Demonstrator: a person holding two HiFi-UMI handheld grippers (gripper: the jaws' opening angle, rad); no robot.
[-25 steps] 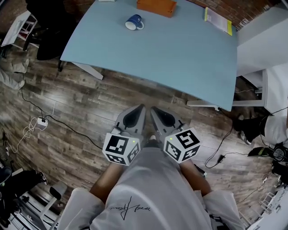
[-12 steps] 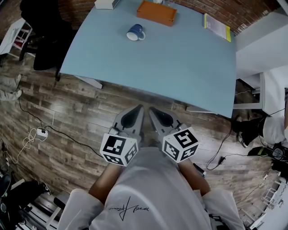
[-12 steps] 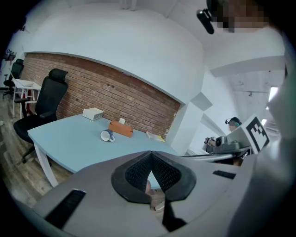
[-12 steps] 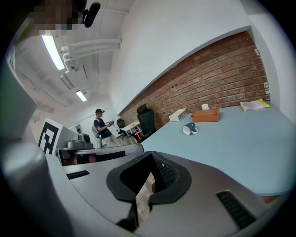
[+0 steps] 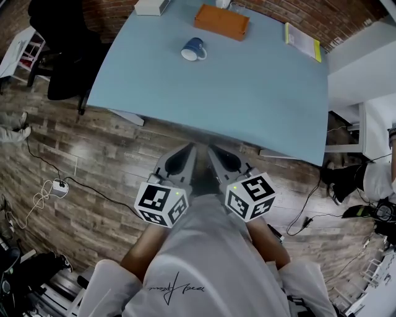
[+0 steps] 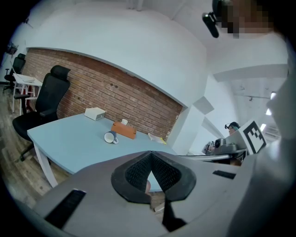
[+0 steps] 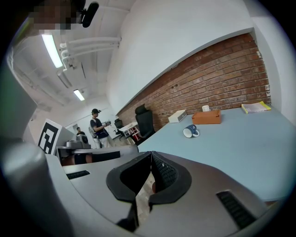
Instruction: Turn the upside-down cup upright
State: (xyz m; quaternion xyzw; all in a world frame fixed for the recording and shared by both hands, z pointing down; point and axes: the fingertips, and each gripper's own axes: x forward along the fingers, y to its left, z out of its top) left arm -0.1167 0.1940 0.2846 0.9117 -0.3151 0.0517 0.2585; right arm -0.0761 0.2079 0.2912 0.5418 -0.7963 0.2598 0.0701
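Note:
A blue cup (image 5: pixel 193 49) with a white inside lies on its side at the far part of the light blue table (image 5: pixel 247 99), its mouth turned towards me. It also shows small in the left gripper view as the cup (image 6: pixel 110 137) and in the right gripper view as the cup (image 7: pixel 190 131). My left gripper (image 5: pixel 192 148) and right gripper (image 5: pixel 211 149) hang side by side close to my body, over the wooden floor and short of the table's near edge. Both are shut with nothing between the jaws.
An orange box (image 5: pixel 221 21), a white box (image 5: pixel 151 6) and a yellow-edged booklet (image 5: pixel 303 34) lie along the table's far side. A black office chair (image 5: pixel 62 43) stands at the left. Cables (image 5: pixel 52 176) run over the floor. People stand in the room behind (image 7: pixel 99 129).
The table and cup have slid a little lower and rightwards in the head view. Both grippers stay together near my body, still shut.

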